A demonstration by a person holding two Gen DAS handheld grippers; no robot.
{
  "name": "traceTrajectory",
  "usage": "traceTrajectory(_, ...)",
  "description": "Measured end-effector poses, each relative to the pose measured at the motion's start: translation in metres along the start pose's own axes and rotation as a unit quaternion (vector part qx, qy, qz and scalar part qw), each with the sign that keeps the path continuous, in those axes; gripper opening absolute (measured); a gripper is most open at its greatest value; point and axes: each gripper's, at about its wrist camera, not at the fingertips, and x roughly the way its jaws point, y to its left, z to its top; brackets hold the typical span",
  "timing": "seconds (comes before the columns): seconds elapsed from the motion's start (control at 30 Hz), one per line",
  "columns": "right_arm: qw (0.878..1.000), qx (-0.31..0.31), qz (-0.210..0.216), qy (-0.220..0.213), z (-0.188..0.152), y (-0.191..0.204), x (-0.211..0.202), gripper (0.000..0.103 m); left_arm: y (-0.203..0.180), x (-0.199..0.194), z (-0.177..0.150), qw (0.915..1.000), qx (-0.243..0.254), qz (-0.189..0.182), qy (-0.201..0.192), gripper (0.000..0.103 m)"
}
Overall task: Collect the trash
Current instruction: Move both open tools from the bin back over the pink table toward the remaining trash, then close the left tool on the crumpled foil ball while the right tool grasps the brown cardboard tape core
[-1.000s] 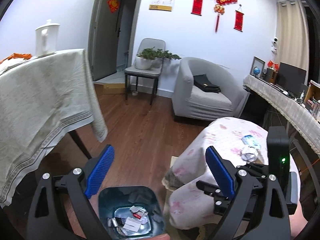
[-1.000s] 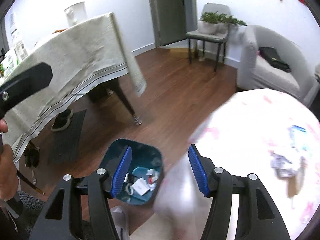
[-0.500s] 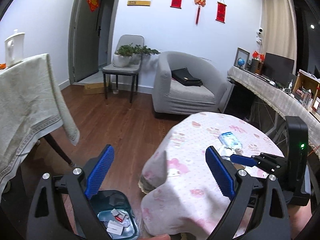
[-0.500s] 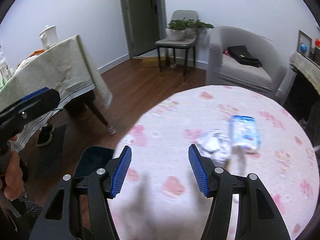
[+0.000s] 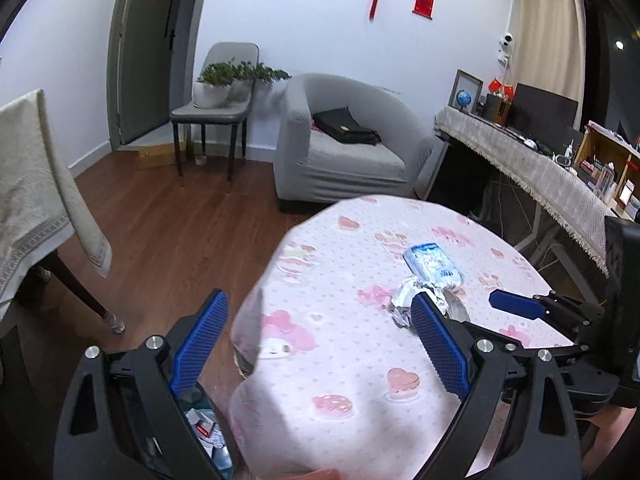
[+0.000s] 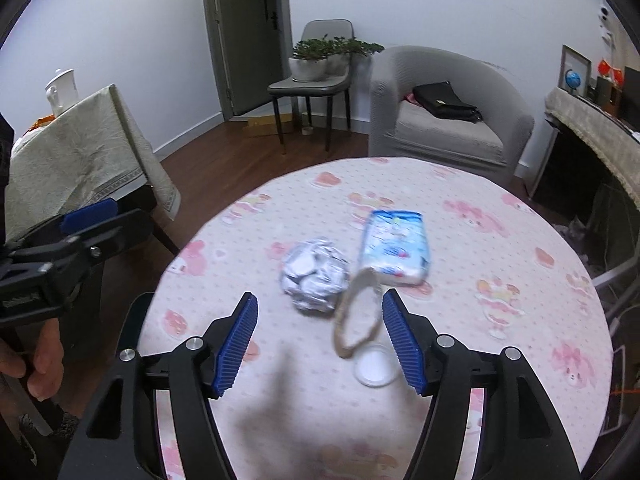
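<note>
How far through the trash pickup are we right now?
Partly done: the bin on the floor already holds scraps. Nothing is in hand; the right hand-held gripper, whose jaws have just been opening, and the left hand-held gripper are both empty. Still on the table: foil ball, blue packet, clear cup.

On the worktop [image 6: 460, 360]: 1 crumpled foil ball [image 6: 314, 274], 1 blue-white packet [image 6: 396, 246], 1 clear cup [image 6: 366, 330] on its side. 3 trash items total. Bins: 1 trash bin [image 5: 208, 436] on the floor, several scraps inside, count unclear. Grippers: 2, each with 2 blue fingers [image 6: 238, 346]. Room: 1 armchair [image 6: 448, 116], 1 chair [image 6: 316, 80], 1 black bag [image 6: 444, 100], 1 other cloth-covered table [image 6: 80, 152].
</note>
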Motion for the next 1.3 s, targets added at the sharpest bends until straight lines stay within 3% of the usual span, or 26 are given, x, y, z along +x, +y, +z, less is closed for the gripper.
traceTrajectory(0.37,1.0,0.01,-0.003,0.02,-0.013,-0.024,0.0,0.069,-0.024,0.042,-0.005,0.9979,-0.029,-0.045,0.038,0.094)
traceTrajectory(0.77,0.999,0.022,-0.012,0.031,-0.026,-0.056,-0.004,0.069,-0.055,0.075,-0.01,0.9962,-0.029,-0.065,0.051,0.093)
traceTrajectory(1.07,0.999,0.025,-0.013,0.034,-0.032,-0.067,-0.007,0.069,-0.065,0.088,-0.011,0.9944,-0.037,-0.075,0.065,0.074)
traceTrajectory(1.2,0.999,0.026,-0.012,0.034,-0.032,-0.069,-0.007,0.069,-0.063,0.091,-0.011,0.9932,-0.047,-0.08,0.071,0.062)
traceTrajectory(1.3,0.999,0.027,-0.01,0.033,-0.032,-0.07,-0.008,0.069,-0.062,0.093,-0.012,0.9922,-0.053,-0.084,0.075,0.059)
